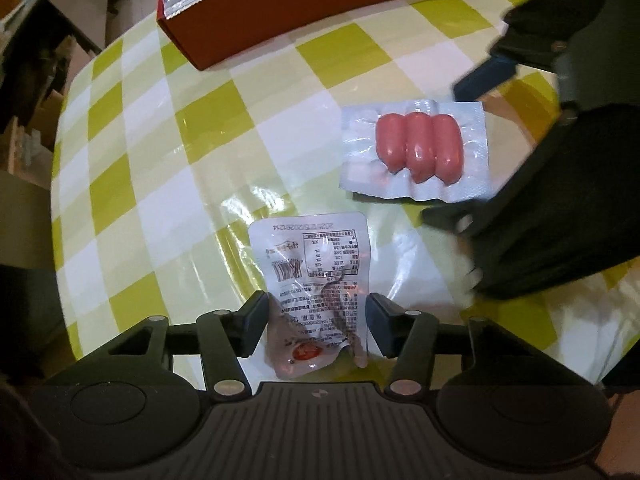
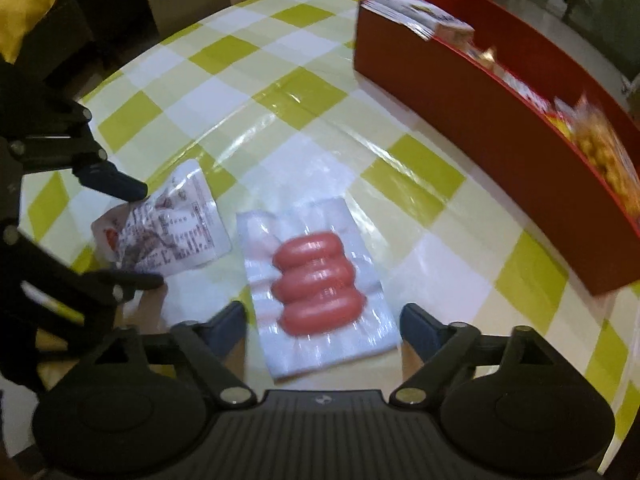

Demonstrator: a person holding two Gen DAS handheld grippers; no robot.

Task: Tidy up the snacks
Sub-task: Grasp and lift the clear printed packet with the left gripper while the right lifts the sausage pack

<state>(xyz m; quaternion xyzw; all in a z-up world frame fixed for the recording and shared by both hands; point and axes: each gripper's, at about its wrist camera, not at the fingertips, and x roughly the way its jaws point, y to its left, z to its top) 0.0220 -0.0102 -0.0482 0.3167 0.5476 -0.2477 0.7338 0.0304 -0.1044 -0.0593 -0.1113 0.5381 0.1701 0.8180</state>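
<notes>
A white printed snack packet point(image 1: 316, 280) lies on the checked tablecloth, buckled between the fingers of my left gripper point(image 1: 317, 320), whose pads press on its two long edges. From the right wrist view the same packet point(image 2: 172, 220) sits pinched in the left gripper point(image 2: 148, 236). To its right lies a clear vacuum pack of three pink sausages point(image 2: 316, 280), flat on the cloth. My right gripper point(image 2: 324, 326) stands open astride that pack, its fingers clear of both sides. The sausage pack point(image 1: 418, 146) also shows in the left wrist view, beside the right gripper point(image 1: 468, 148).
A long red box point(image 2: 472, 120) stands at the back of the table, holding several snack packets; one silver packet hangs over the corner of the red box point(image 1: 280, 20). The yellow-green checked cloth point(image 1: 168, 168) covers the table, whose edge runs along the left, with cardboard boxes beyond.
</notes>
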